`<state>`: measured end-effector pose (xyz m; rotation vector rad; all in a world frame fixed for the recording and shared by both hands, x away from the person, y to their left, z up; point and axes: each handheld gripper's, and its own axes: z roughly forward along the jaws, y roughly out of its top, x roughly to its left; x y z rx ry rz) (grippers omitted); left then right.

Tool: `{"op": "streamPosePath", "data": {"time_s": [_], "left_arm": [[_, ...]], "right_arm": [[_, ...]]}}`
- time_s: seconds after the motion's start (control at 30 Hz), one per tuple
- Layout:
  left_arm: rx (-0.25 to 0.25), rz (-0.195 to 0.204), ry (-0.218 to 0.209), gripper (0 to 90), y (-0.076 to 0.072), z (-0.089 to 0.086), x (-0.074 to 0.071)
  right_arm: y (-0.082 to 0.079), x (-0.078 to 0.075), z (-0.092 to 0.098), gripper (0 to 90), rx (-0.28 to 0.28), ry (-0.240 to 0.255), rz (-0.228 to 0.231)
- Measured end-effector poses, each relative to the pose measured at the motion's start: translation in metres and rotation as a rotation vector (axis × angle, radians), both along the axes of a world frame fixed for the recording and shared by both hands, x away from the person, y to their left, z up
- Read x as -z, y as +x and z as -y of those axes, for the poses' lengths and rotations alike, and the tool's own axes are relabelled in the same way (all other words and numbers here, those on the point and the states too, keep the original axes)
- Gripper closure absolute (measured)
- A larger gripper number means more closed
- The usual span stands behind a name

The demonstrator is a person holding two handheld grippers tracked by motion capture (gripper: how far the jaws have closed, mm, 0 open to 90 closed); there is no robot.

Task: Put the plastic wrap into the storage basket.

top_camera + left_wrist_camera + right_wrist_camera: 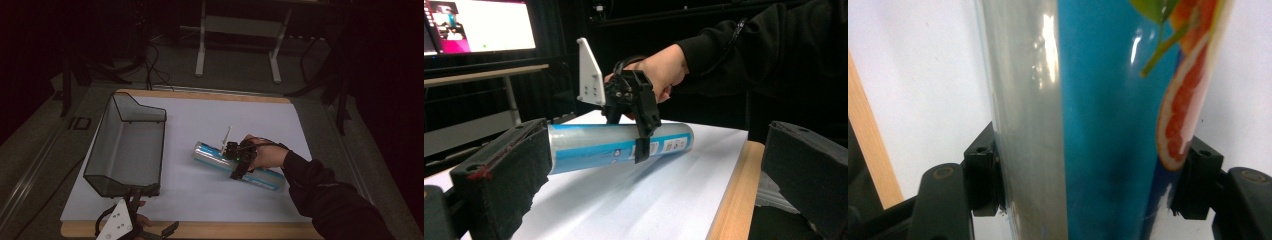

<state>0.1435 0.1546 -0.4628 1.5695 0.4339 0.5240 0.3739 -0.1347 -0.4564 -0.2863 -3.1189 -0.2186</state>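
A long blue and silver can (212,155) with a grapefruit picture lies crosswise over the white mat (225,115), right of centre. My right gripper (237,163) reaches down over its middle, shut on it. In the right gripper view both black pads (984,180) press the sides of the can (1088,100). In the left gripper view the can (589,145) appears slightly off the mat, a shadow under it, with the right gripper (640,127) clamped across it. My left gripper (150,212) rests at the front edge, open with nothing between its jaws (649,195).
A black mesh basket (100,145) stands on the left part of the mat, its near end close to my left gripper. The mat lies on a wooden board (225,231). A table frame (237,30) stands on the floor behind.
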Motion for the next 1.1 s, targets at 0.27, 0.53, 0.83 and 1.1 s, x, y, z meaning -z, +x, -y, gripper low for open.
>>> {"op": "streamPosePath", "data": {"time_s": [0.27,0.53,0.83,1.1], "left_arm": [[-0.004,-0.005,0.003,0.7,0.001,0.001,0.0],[-0.033,-0.005,0.012,0.7,-0.001,-0.001,0.0],[-0.07,-0.024,0.014,0.7,-0.009,-0.001,0.0],[-0.123,-0.028,0.001,0.7,-0.013,-0.008,-0.001]], "right_arm": [[-0.006,-0.015,-0.019,31.3,0.042,0.105,-0.007],[-0.004,-0.026,-0.041,31.3,0.121,0.182,0.03],[-0.007,-0.033,-0.068,31.3,0.161,0.261,0.024],[-0.008,-0.054,-0.099,31.3,0.174,0.384,0.032]]}}
